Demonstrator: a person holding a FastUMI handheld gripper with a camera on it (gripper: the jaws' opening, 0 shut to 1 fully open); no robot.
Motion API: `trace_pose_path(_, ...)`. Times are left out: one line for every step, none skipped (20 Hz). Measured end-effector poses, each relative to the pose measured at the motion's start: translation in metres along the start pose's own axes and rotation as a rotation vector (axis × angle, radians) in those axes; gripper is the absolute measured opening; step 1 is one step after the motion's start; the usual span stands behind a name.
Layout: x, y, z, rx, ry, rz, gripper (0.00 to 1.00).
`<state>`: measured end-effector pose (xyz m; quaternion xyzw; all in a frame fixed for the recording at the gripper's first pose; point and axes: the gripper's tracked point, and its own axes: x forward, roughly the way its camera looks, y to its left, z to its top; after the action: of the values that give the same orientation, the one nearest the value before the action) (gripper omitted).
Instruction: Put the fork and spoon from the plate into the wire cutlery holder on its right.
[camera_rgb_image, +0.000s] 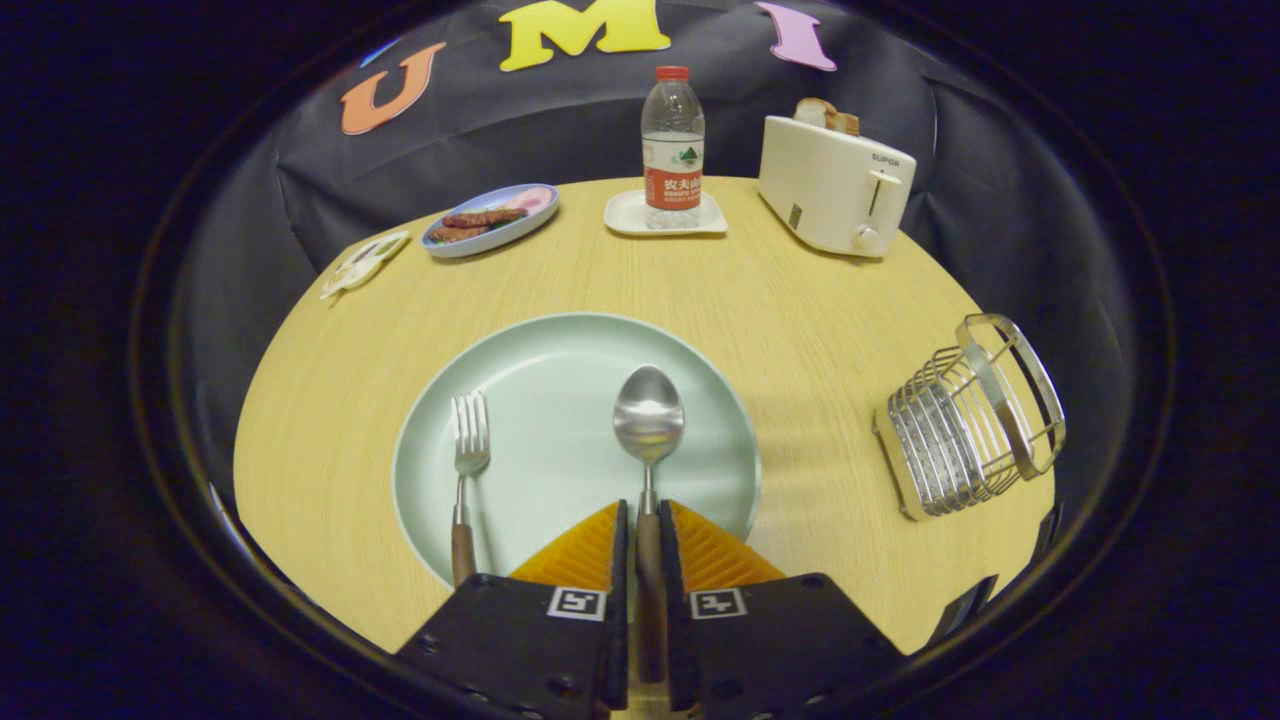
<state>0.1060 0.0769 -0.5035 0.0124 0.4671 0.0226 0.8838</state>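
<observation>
Now I have the gripper (640, 520) clamped on the spoon's (648, 415) wooden handle over the plate (560, 350), the fork (468, 450) lying on the plate left of it, the wire cutlery holder (965, 420) right of the plate.
</observation>
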Motion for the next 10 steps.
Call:
trace_pose_path(-0.003,0.001,0.001,0.008,0.005,0.012,0.1)
trace_pose_path(-0.005,0.0,0.0,0.017,0.017,0.026,0.09)
trace_pose_path(-0.007,0.0,-0.001,0.022,0.034,0.041,0.04)
trace_pose_path(-0.011,-0.001,-0.002,0.022,0.043,0.051,0.04)
trace_pose_path(-0.016,-0.003,-0.001,0.019,0.045,0.057,0.04)
trace_pose_path(-0.022,-0.006,0.0,0.013,0.04,0.065,0.04)
trace_pose_path(-0.029,-0.01,0.004,0.003,0.032,0.075,0.04)
trace_pose_path(-0.036,-0.014,0.006,-0.012,0.027,0.079,0.04)
trace_pose_path(-0.044,-0.019,0.009,-0.023,0.02,0.084,0.04)
trace_pose_path(-0.051,-0.023,0.014,-0.031,0.011,0.095,0.04)
